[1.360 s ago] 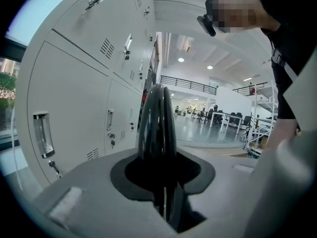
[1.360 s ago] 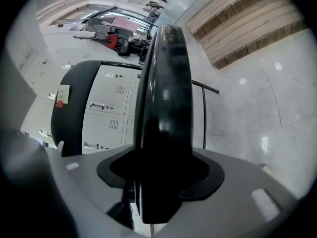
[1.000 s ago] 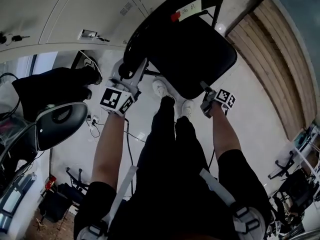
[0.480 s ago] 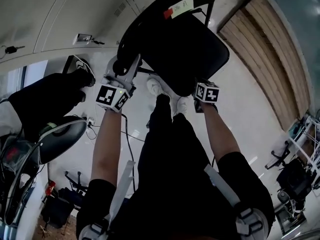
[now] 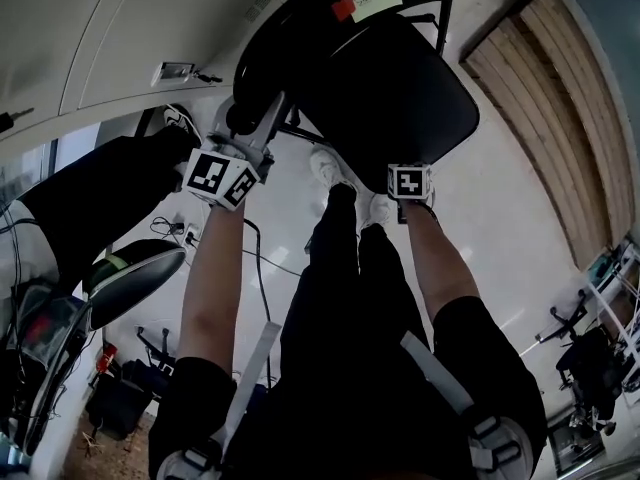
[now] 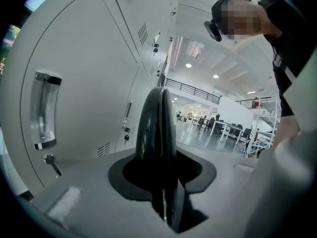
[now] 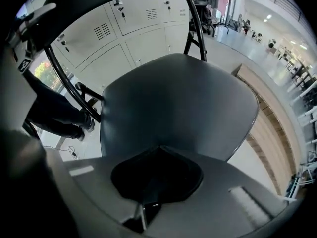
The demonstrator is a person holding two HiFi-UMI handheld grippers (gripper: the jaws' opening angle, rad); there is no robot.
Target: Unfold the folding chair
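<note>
The black folding chair stands in front of me, its seat tilted and its backrest carrying a red and a pale label. My left gripper is shut on the backrest's left edge; in the left gripper view that black edge runs between the jaws, which have just been opening a little. My right gripper points down at the seat's near edge. Its jaws are shut, and I cannot tell whether they pinch the edge.
White lockers line the wall behind the chair. A second person's dark legs and shoe are at the left, above a grey office chair. Cables lie on the floor. A wooden strip runs along the right.
My right gripper has slid left along the seat's near edge and rolled, its marker cube now facing up. The left gripper has dropped slightly with the backrest. The chair has shifted in the view.
</note>
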